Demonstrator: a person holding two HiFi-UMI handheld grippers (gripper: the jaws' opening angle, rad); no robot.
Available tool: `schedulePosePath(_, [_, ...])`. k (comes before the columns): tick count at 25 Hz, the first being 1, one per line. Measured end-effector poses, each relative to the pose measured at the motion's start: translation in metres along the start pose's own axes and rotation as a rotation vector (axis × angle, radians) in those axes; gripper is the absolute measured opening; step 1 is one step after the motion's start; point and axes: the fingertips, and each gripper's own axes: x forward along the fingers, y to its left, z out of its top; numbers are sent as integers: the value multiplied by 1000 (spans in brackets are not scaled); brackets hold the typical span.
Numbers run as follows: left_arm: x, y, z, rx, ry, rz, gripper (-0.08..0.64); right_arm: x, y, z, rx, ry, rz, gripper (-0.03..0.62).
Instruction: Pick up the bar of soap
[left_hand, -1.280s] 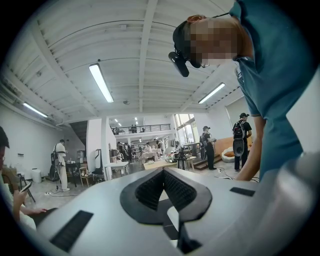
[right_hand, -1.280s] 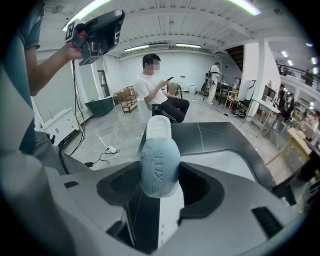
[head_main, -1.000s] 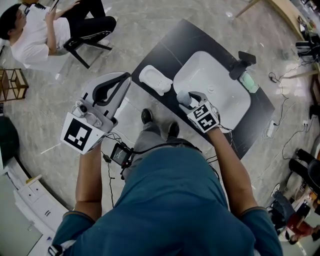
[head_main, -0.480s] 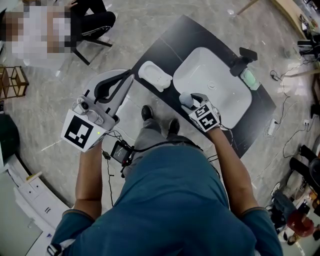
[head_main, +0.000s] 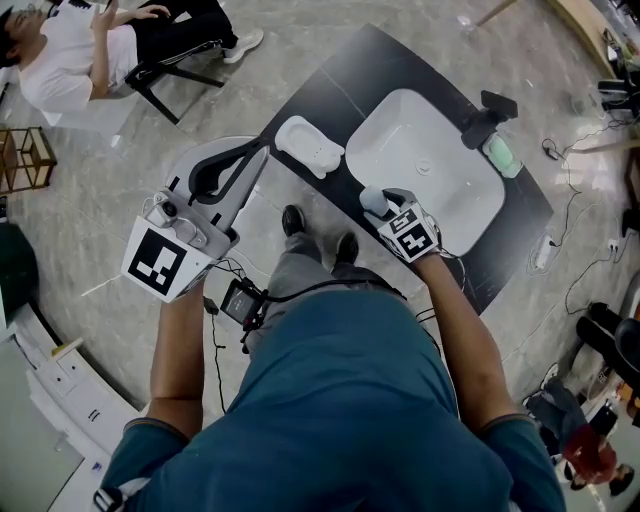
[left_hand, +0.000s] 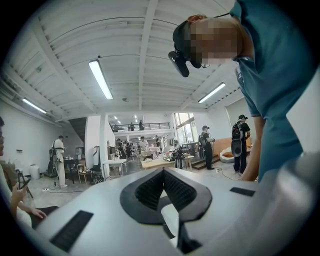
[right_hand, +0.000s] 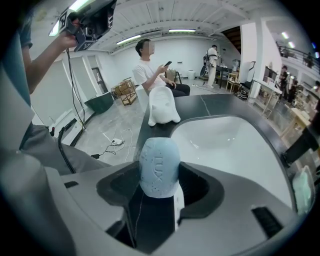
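The bar of soap is pale blue with stamped letters. It stands upright between the jaws of my right gripper, which is shut on it. In the head view the soap and right gripper hover over the near rim of the white sink. My left gripper is held off the counter's left end, over the floor. Its jaws are shut with nothing between them, and the left gripper points out into the hall.
A white soap dish sits on the dark counter left of the sink. A black faucet and a green bar are at the far rim. A person sits on a chair at upper left. Cables lie on the floor at right.
Both grippers stay almost where they were, the right one still clamped on the soap. The seated person at upper left has shifted a little.
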Motion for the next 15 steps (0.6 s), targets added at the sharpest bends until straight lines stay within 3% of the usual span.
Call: schedulePosePath(15, [1, 0, -7, -2, 3, 4, 2, 8, 2, -7, 12, 22, 14, 259])
